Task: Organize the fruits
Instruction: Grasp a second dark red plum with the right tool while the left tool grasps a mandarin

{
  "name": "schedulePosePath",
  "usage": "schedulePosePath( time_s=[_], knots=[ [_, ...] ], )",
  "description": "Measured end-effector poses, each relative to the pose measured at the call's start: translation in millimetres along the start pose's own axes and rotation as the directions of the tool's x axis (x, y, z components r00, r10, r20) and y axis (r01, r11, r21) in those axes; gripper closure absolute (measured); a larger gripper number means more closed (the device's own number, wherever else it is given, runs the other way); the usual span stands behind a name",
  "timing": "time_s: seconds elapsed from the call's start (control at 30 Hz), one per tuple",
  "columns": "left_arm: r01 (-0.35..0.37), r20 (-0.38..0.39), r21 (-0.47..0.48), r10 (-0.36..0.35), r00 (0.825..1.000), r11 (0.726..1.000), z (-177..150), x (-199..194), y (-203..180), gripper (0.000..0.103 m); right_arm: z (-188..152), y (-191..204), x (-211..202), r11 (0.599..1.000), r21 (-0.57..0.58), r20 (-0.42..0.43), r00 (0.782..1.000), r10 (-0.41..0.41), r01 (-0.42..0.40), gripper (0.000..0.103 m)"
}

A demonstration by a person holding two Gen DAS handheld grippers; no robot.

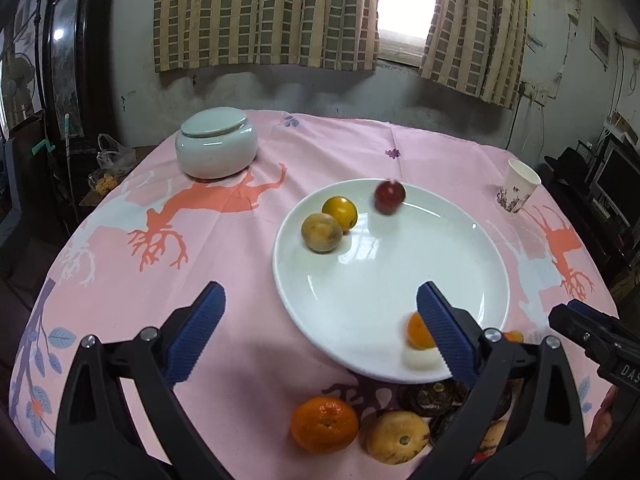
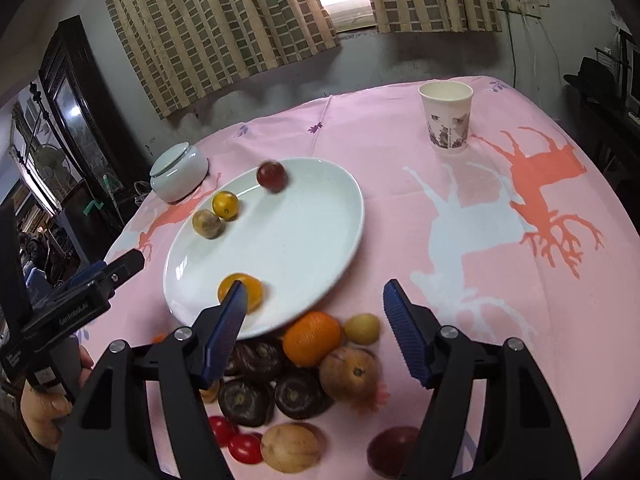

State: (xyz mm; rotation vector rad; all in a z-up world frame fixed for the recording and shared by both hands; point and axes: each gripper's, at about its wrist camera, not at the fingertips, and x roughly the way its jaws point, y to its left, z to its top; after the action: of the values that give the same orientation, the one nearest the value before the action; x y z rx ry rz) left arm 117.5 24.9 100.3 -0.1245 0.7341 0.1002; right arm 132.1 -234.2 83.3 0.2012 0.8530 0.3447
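With both our left gripper (image 1: 320, 328) and right gripper (image 2: 316, 328) standing wide with empty jaws, four fruits sit on the white plate (image 1: 400, 280), so next we judge a reach for the tangerine (image 1: 324, 424) on the counter.

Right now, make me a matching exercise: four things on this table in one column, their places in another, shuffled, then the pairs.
Things:
1. dark red round fruit
2. pale green lidded ceramic jar
3. flowered paper cup
4. large orange tangerine

Places:
A. on the cloth, against the near rim of the white plate
B. far right of the plate
C. on the plate's far side
D. far left of the plate

Pairs: 1-C, 2-D, 3-B, 4-A
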Motion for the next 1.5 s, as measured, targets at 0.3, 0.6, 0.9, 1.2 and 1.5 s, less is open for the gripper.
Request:
schedulePosePath(
  time_s=[0.3, 0.6, 0.9, 1.2, 1.5],
  knots=[
    [-0.001, -0.078, 0.047, 0.005, 0.997, 0.999, -42, -22, -3, 0.004, -36, -16, -27, 1.000, -0.015, -0.004, 1.000, -0.012, 0.011, 0.030],
    [-0.039, -0.029, 0.103, 0.042, 0.999, 0.994, -80, -27, 2, 0.002, -50, -36, -27, 1.000, 0.007, -0.022, 1.000, -0.006, 0.006, 0.025],
    [0.025, -0.083, 0.075, -0.018, 0.996, 0.997, -77, -26, 15, 0.002, -53, -39, -29, 0.999, 0.008, -0.028, 0.999, -0.037, 0.038, 0.025],
    [0.025, -0.133, 0.082, -0.014, 0.991, 0.996, -78, -18, 16, 0.002, -58, -26, -30, 0.995, -0.093, -0.119, 0.991, -0.054, 0.043, 0.025],
    [0.036, -0.164, 0.044, -0.029, 0.986, 0.998, -80, -13, 24, 0.002, -78, -16, -11, 0.962, -0.253, -0.200, 0.968, -0.151, 0.098, 0.030]
  ],
)
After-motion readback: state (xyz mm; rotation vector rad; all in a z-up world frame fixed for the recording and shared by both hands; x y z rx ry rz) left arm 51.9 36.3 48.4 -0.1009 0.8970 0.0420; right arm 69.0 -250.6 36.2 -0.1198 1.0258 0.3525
